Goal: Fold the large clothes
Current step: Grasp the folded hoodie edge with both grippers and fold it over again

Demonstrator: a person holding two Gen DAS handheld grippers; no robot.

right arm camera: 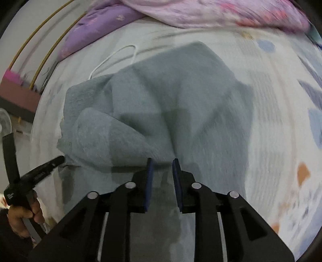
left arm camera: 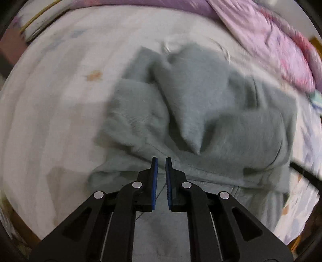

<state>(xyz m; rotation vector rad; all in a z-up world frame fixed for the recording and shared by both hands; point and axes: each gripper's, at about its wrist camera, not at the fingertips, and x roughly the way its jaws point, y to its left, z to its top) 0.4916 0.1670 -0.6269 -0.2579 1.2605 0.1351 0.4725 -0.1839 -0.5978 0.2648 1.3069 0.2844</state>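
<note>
Right up close, both grippers hover over a grey-green garment [left arm camera: 201,112] bunched in loose folds on a white patterned bedsheet [left arm camera: 56,112]. Purple pillow [right arm camera: 96,26] and pink quilt [right arm camera: 201,14] sit along the far edge. Left gripper [left arm camera: 161,161] has its blue pads only slightly parted, holding nothing I can see. Right gripper [right arm camera: 162,162] is open a bit wider, empty too.

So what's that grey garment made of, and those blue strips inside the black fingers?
The grey garment looks like soft, matte fleece or sweatshirt knit: fuzzy nap, thick rounded folds. The blue pads look like ribbed rubber, though hard plastic is possible; fine ridges show along their edges.
</note>
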